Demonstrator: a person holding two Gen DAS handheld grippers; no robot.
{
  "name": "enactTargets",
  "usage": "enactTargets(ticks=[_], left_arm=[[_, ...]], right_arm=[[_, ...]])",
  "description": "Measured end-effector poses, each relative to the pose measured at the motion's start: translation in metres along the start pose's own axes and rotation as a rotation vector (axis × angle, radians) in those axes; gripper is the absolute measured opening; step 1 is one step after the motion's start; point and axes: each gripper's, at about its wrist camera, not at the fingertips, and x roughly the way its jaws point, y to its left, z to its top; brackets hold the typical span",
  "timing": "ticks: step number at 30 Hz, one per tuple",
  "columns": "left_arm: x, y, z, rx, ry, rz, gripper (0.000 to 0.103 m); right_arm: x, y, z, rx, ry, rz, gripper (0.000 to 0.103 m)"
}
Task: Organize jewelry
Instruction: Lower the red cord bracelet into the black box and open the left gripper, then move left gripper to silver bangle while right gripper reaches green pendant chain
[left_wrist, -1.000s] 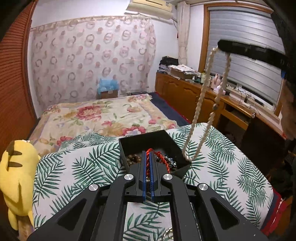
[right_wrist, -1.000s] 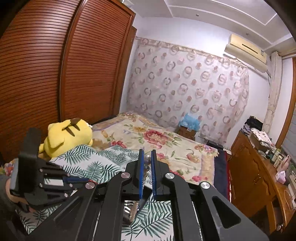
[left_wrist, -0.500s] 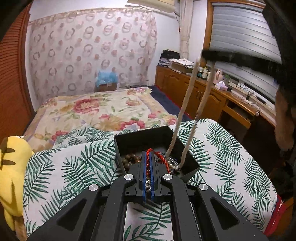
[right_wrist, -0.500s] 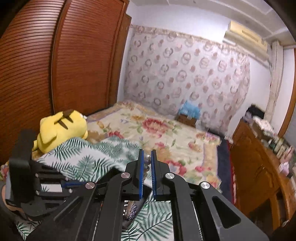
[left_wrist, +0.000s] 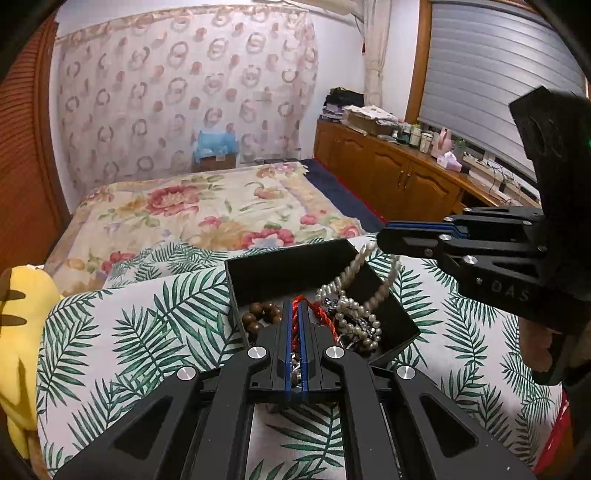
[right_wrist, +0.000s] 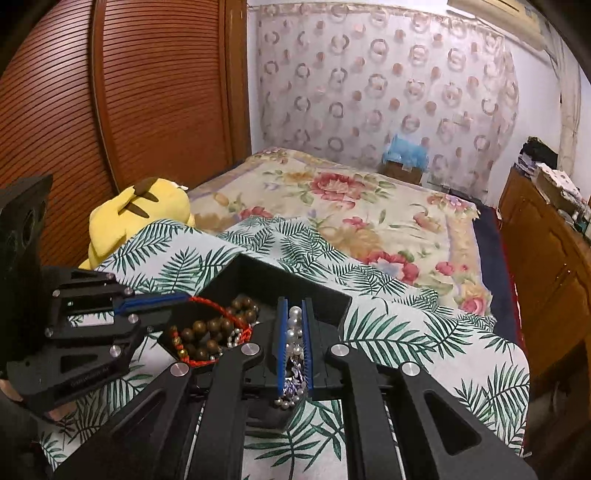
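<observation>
Pinching a red cord (left_wrist: 294, 308), the left gripper (left_wrist: 294, 317) sits over the black box (left_wrist: 273, 269); right gripper (right_wrist: 294, 317) clamps pearls (right_wrist: 294, 325) above it.

left hand-held gripper (left_wrist: 294, 308): my jaws nearly closed, pinching red cord
right hand-held gripper (right_wrist: 294, 314): my jaws narrow, clamped on pearl strand, reaching in from right, level

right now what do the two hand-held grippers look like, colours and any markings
Both are matte black plastic with blue strips lining the inner faces of the fingers and round silver screw heads at the linkage joints. The right hand-held gripper carries faint embossed letters on its side; the left hand-held gripper has small, unreadable lettering. Bare fingers show behind each; no cables are visible.
</observation>
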Motion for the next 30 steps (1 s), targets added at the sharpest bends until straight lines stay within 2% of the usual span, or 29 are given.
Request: enactTargets(ticks=[12, 17, 24, 30], left_arm=[[0.000, -0.004, 0.003, 0.004, 0.003, -0.003, 0.004], [-0.010, -0.007, -0.003, 0.016, -0.003, -0.005, 0.022], [-0.028, -0.013, -0.019, 0.037, -0.006, -0.008, 0.035], [-0.048, -0.019, -0.042, 0.043, -0.007, -0.029, 0.051]], right_arm=[[-0.021, -0.005, -0.030, 0.001, -0.011, 0.009, 0.012], [-0.030, -0.006, -0.053, 0.033, -0.014, 0.036, 0.012], [-0.044, 0.005, -0.079, 0.039, -0.014, 0.060, 0.012], [-0.050, 0.022, -0.105, 0.036, 0.008, 0.088, 0.012]])
